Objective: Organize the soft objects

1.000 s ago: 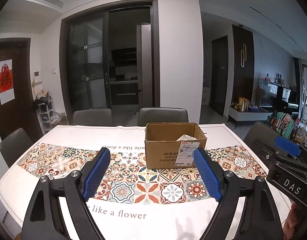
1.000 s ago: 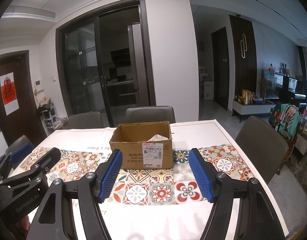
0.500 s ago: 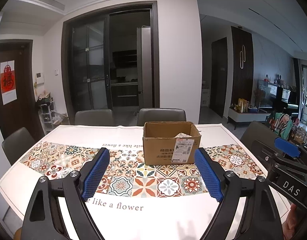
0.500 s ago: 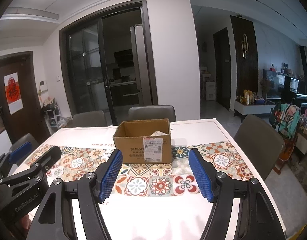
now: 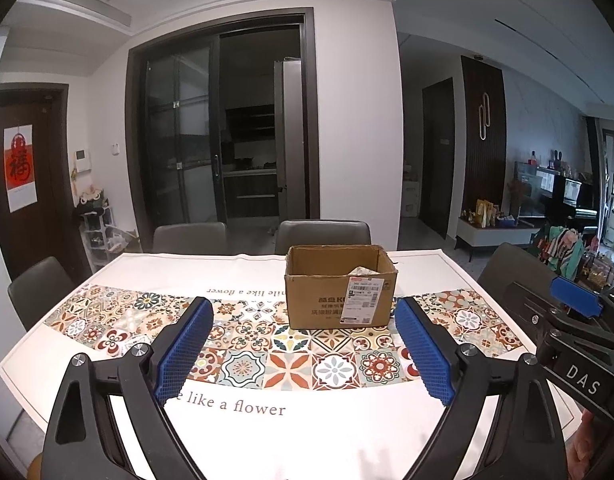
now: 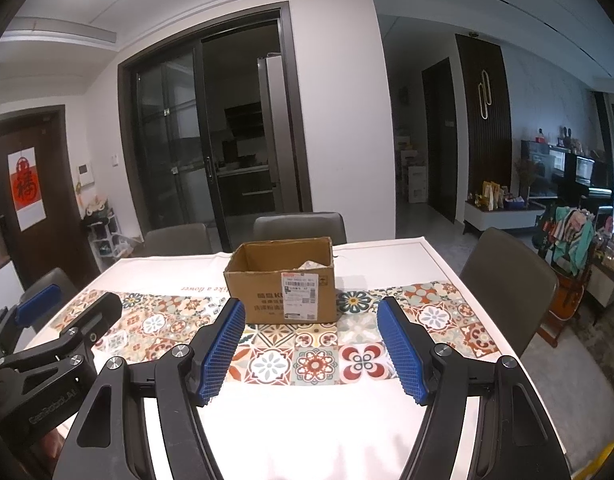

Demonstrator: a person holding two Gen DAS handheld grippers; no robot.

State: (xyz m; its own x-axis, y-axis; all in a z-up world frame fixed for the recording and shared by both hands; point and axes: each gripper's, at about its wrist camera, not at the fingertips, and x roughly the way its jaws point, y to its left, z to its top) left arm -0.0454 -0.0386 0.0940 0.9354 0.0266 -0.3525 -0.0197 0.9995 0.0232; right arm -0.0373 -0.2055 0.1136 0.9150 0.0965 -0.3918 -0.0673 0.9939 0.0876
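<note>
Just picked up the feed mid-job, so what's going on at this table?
A person holds a hand-held gripper in each hand over a dining table covered by a patterned cloth. Neither grips anything: the left hand-held gripper has its jaws opening with nothing between them, and the right hand-held gripper is open and empty. Ahead stands an open cardboard box with something pale showing inside. No loose soft items show on the cloth.

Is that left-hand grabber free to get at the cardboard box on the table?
Probably yes. Only bare tablecloth lies between the left gripper and the cardboard box; its fingers are empty and opening.
</note>
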